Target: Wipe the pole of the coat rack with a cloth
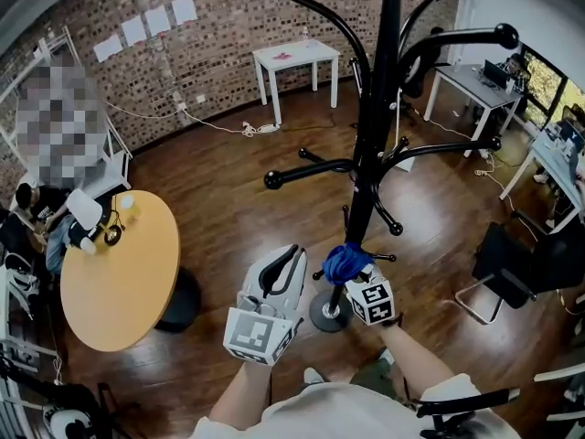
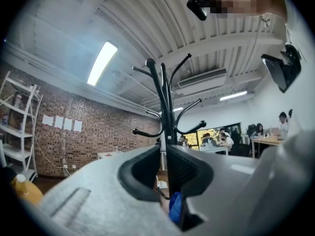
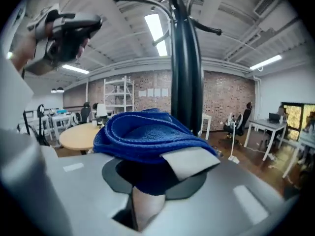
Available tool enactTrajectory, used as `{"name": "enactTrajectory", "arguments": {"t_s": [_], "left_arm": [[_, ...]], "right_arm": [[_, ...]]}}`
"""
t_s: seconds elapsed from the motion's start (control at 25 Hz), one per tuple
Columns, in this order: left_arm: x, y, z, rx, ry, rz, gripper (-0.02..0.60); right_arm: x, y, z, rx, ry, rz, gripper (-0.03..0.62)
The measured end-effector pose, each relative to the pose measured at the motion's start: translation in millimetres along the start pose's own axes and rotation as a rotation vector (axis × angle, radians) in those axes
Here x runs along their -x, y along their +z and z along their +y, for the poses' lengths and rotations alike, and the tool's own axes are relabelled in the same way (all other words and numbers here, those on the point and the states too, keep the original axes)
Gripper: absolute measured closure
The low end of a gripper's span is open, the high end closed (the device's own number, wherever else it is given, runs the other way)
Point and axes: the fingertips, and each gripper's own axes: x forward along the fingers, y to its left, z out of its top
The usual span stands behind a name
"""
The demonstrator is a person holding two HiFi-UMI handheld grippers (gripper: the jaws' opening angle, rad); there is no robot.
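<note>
The right tool (image 1: 353,271) is clenched on a folded blue cloth (image 1: 345,261), which it presses against the black pole (image 1: 378,108) of the coat rack low down, just above the round base (image 1: 326,315). The right gripper view alone shows the grip itself: the cloth (image 3: 142,134) bulges out of that tool (image 3: 147,178) in thick folds, one pale pad lies across its lower edge, and the pole (image 3: 186,73) rises right behind it.

The left tool (image 1: 289,256) hangs just left of the pole, apart from it. Its own view shows the dark pads of this tool (image 2: 163,167) drawn together to a mere slit and gripping nothing. Through the slit the pole (image 2: 169,117) and a scrap of the cloth (image 2: 175,208) appear.

Each tool carries a marker cube (image 1: 370,300) printed with black-and-white squares. The white sheets (image 1: 146,26) on the brick wall (image 1: 219,26) are too small to read.

On the wooden floor (image 1: 228,208), a round yellow counter (image 1: 137,273) stands to the left and a white counter (image 1: 294,58) by the wall. A black chair (image 1: 526,259) sits at the right. Curved hooks (image 1: 315,167) jut from the pole above the tools. Only the left gripper view shows people (image 2: 219,140) seated by a window, and a white shelf (image 2: 17,127).
</note>
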Motion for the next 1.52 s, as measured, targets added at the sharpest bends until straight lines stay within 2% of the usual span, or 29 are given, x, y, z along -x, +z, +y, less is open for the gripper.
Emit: {"name": "enactTrajectory", "arguments": {"t_s": [0.08, 0.16, 0.32, 0.44, 0.56, 0.68, 0.8, 0.92, 1.08, 1.24, 1.36, 1.52], "left_arm": [[-6.3, -2.4, -3.3, -0.018, -0.004, 0.018, 0.548], [-15.7, 4.2, -3.6, -0.024, 0.02, 0.013, 0.548], [-44.1, 8.4, -20.4, -0.027, 0.019, 0.003, 0.548], [-61.9, 4.5, -46.3, -0.039, 0.01, 0.018, 0.548], [-76.1, 3.8, -58.5, -0.035, 0.05, 0.015, 0.548], [-83.0, 7.2, -60.1, -0.028, 0.136, 0.003, 0.548], [-82.8, -0.6, -63.5, -0.035, 0.224, 0.032, 0.548], [-77.2, -10.9, -68.7, -0.036, 0.316, 0.06, 0.548], [-66.6, -24.2, -71.6, -0.013, 0.452, 0.094, 0.548], [-54.1, -35.6, -86.7, -0.026, 0.544, 0.108, 0.548], [-47.7, -40.0, -98.0, -0.04, 0.542, 0.104, 0.548], [-48.4, -26.5, -113.9, -0.04, 0.515, 0.075, 0.548]], "right_arm": [[23.0, 35.6, -4.1, -0.049, 0.02, -0.08, 0.491], [52.1, 91.4, -14.5, -0.042, 0.044, -0.184, 0.491], [99.1, 200.5, -55.2, 0.109, 0.131, -0.336, 0.491], [111.4, 234.9, -78.8, 0.24, 0.218, -0.342, 0.491], [88.4, 204.7, -81.8, 0.285, 0.355, -0.215, 0.491], [52.1, 126.6, -77.7, 0.296, 0.443, -0.044, 0.491], [17.3, 38.1, -72.6, 0.264, 0.491, 0.141, 0.491], [3.0, -5.1, -69.2, 0.211, 0.527, 0.219, 0.491], [10.2, 15.8, -73.4, 0.176, 0.586, 0.148, 0.491], [73.3, 93.6, -80.7, 0.076, 0.671, -0.119, 0.491], [127.6, 138.5, -79.0, 0.076, 0.696, -0.278, 0.491], [163.5, 156.4, -81.7, 0.114, 0.614, -0.316, 0.491]]}}
